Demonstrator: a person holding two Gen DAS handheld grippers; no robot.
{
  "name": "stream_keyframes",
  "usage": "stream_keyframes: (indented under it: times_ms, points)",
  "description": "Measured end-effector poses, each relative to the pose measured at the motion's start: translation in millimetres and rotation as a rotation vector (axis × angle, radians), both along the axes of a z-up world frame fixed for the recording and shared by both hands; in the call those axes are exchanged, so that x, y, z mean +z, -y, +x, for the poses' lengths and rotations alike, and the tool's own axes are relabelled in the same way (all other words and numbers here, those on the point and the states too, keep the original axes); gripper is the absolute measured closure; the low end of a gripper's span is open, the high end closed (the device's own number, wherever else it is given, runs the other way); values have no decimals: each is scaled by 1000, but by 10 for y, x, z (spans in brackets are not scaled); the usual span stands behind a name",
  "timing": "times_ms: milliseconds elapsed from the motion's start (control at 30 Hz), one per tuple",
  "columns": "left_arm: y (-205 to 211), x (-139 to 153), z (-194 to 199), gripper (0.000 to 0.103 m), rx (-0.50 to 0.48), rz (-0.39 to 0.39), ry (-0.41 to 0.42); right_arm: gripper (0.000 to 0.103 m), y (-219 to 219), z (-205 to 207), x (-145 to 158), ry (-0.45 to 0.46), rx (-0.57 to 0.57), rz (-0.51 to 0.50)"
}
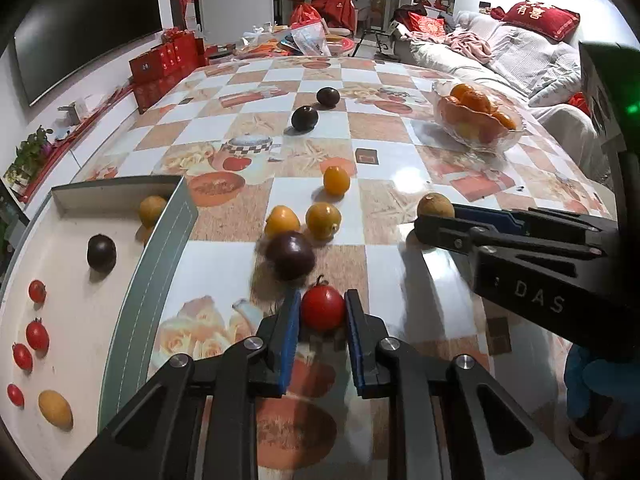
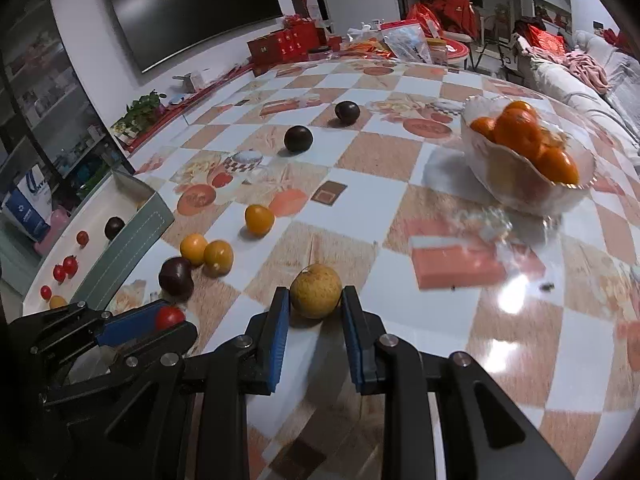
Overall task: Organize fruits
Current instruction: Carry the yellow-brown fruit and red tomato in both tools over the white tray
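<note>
My left gripper (image 1: 322, 312) is shut on a red cherry tomato (image 1: 322, 307) low over the table; it also shows in the right wrist view (image 2: 170, 317). My right gripper (image 2: 315, 300) is shut on a tan-brown round fruit (image 2: 316, 290), also seen in the left wrist view (image 1: 435, 204). A dark purple fruit (image 1: 290, 255) lies just ahead of the tomato. Three yellow-orange fruits (image 1: 323, 220) lie beyond it. Two more dark fruits (image 1: 305, 118) sit farther back. A shallow box lid (image 1: 80, 320) at the left holds several cherry tomatoes, a dark fruit and yellow fruits.
A glass bowl (image 2: 520, 196) of oranges stands at the right of the checkered tablecloth (image 2: 440, 300). Red gift boxes (image 1: 160, 68) and bags crowd the far table end. A TV hangs on the left wall; a sofa lies at the right.
</note>
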State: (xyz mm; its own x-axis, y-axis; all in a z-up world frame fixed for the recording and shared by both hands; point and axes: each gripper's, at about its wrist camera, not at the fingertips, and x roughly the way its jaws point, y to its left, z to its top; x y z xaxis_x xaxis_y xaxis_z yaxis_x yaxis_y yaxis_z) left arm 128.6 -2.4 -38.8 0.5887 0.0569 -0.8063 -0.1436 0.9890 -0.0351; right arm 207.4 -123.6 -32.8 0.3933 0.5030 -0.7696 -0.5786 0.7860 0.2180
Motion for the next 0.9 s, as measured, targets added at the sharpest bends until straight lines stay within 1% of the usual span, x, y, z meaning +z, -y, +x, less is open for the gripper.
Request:
stream_keyframes:
  times_ms: [167,333,500,533,567,600,633,667,700,900]
  points:
    - [1,18,-160,79,-26,-14,-5,75,64,-152,23,-12,-21,-6]
    - [-36,78,-298,79,-33,-32,13,75,123,-348,71,-12,-36,-3]
    - [28,110,-256,78,-82,-3,37,75,202,-499,103,-9,-52,-9]
    - [49,107,-226,76,-93,-2,40,75,224,-514,106,-11,-60,-6]
    - [59,101,-208,55,-97,-2,37,75,242,-525,106,-12,-65,-4]
    - [67,92,-188,38,-91,0,38,75,263,-532,105,-14,-69,-1]
    - [62,96,-193,29,-73,7,52,74,289,-537,103,-11,-80,-6]
    - [58,103,-200,29,-69,3,76,74,317,-539,100,-14,-84,-2]
    - [71,98,-180,29,-83,-3,72,74,346,-534,94,-22,-87,7]
    - [124,55,-49,29,-81,4,49,74,470,-495,81,-33,-116,27]
